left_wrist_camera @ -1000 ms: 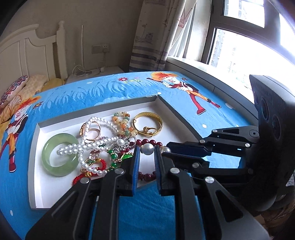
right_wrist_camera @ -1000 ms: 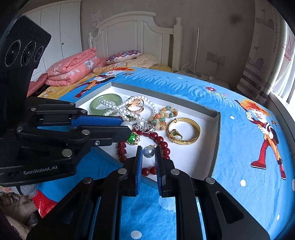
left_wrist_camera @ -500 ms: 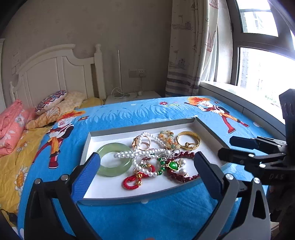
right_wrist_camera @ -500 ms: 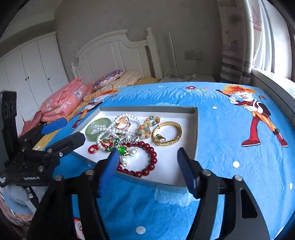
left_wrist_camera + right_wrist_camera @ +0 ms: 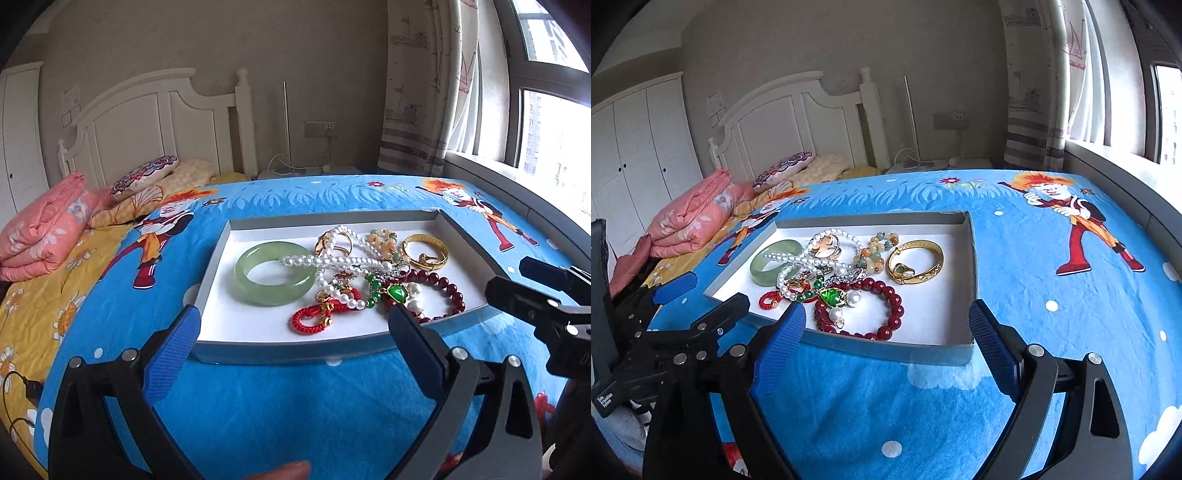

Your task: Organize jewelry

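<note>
Tray [image 5: 469,240], on bed: jade bangle [image 5: 275,273] at left edge; pearl strand [image 5: 334,260] draped across it, knotted into centre heap. Left gripper [image 5: 295,325], right gripper [image 5: 886,325]: both spread, empty. Risk: lifting one piece drags the tangle.

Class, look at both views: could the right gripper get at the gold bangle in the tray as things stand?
Probably yes. The right gripper is open, and the gold bangle lies apart from the tangled beads, with nothing over it; only the tray wall stands between.

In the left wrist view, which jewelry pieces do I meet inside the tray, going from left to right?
Green jade bangle → red cord bracelet → dark red bead bracelet. The gold bangle lies above the bead bracelet, further back; the pearl strand crosses several pieces, so I omit it.
</note>
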Motion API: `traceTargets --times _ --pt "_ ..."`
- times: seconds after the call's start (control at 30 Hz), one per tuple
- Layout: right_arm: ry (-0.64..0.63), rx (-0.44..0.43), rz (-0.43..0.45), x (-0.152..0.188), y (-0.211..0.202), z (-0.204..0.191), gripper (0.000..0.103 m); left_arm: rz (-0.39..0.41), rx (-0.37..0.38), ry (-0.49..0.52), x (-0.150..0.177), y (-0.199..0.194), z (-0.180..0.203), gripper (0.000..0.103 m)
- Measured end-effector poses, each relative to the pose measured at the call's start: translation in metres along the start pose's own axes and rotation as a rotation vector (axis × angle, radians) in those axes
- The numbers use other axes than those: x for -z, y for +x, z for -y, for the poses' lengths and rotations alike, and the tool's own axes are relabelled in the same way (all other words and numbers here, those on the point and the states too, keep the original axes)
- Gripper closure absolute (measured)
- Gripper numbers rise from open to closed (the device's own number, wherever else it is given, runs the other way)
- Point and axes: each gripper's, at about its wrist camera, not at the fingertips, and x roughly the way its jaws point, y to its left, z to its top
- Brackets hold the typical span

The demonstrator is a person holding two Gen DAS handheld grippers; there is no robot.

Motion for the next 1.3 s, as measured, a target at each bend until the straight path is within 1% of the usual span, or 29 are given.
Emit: traceTargets --times 0.1,0.33,1.3 --pt "-0.023 0.012 -0.003 0.0020 0.0018 -0.0049 0.017 0.010 0.008 0.006 0.0007 -0.0013 0.0016 0.003" --pt "-0.054 0.031 0.004 0.0042 0.0021 -0.0099 0.017 0.000 0.025 -0.022 0.0007 0.0005 -0.0038 0.003" --pt "-0.037 0.030 0.012 0.0059 0.0012 -0.0077 0.017 -0.004 0.023 -0.024 0.0005 0.0022 -0.0048 0.003"
